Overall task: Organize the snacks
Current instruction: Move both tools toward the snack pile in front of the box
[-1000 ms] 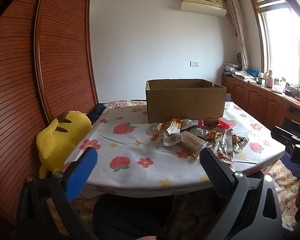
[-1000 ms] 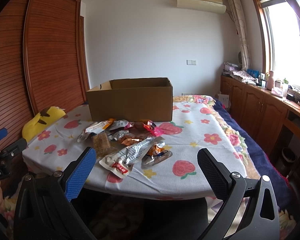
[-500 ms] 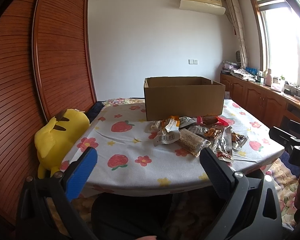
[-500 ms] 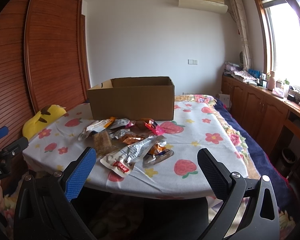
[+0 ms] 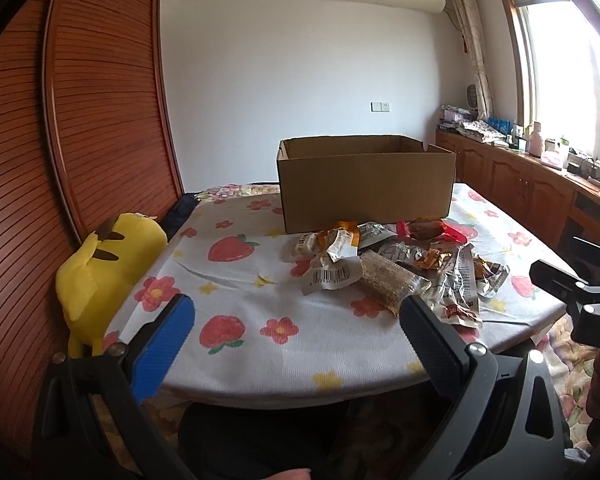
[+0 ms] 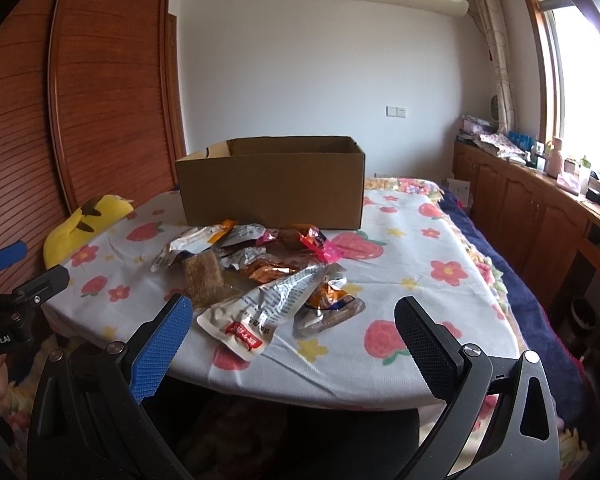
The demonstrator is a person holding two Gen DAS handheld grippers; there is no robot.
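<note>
Your snacks [image 5: 396, 264] lie in one loose heap on the cloth, right in front of the open brown cardboard box [image 5: 366, 182], which stands upright with its flaps down. Look at the heap's near edge: a long silver pouch with a red label [image 6: 260, 312] lies flat and slanted, with a brown grainy bar in clear wrap [image 6: 204, 282] just beside it. Behind them you have crumpled orange foil packets [image 6: 266, 270], and a pink-red wrapper [image 6: 320, 242] closest to the box.
</note>
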